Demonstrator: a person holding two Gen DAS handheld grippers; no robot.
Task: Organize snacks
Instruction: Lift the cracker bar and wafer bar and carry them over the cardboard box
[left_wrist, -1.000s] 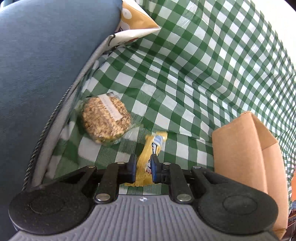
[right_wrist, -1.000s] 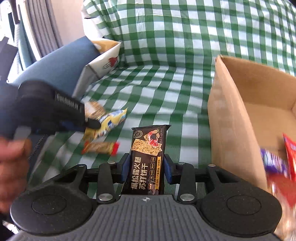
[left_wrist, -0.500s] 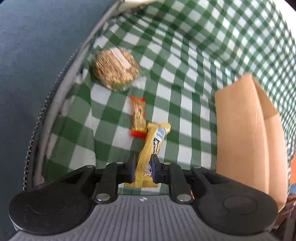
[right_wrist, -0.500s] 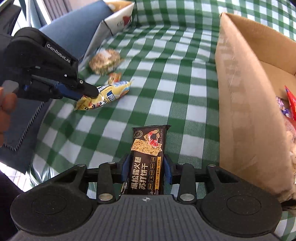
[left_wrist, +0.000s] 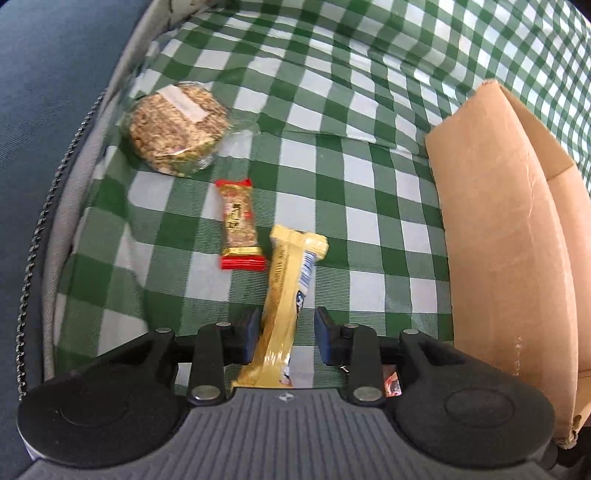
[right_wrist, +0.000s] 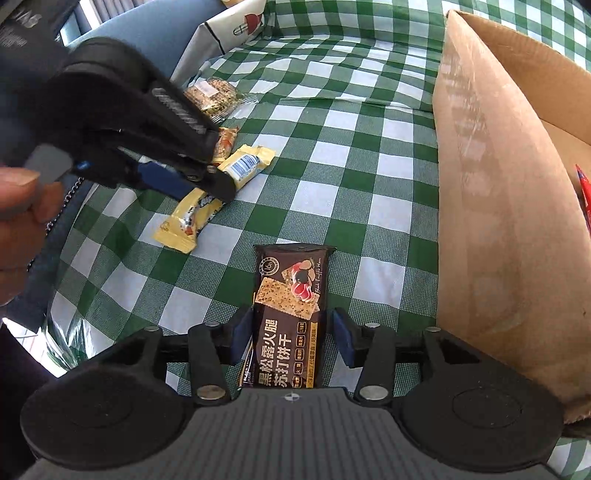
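Note:
My left gripper (left_wrist: 286, 328) points down at the green checked cloth (left_wrist: 369, 206) and its jaws are opening. A yellow snack bar (left_wrist: 291, 280) lies between them, with a gap at the right pad. From the right wrist view that bar (right_wrist: 184, 225) rests on the cloth under the left gripper (right_wrist: 218, 184). My right gripper (right_wrist: 290, 332) is also opening. A dark cracker packet (right_wrist: 291, 295) lies between its blue pads, which stand slightly clear of both edges. The open cardboard box (right_wrist: 480, 221) stands just to the right.
A red-ended bar (left_wrist: 240, 221) and a round wrapped oat cake (left_wrist: 177, 127) lie beyond the yellow bar. A blue cushion (left_wrist: 44, 110) borders the left. The box (left_wrist: 498, 221) holds a red packet (right_wrist: 583, 192). A hand (right_wrist: 18, 221) grips the left tool.
Both grippers sank toward the cloth and their jaws spread apart from the yellow bar and the dark packet, which now lie on the cloth. The left gripper shifted nearer the box.

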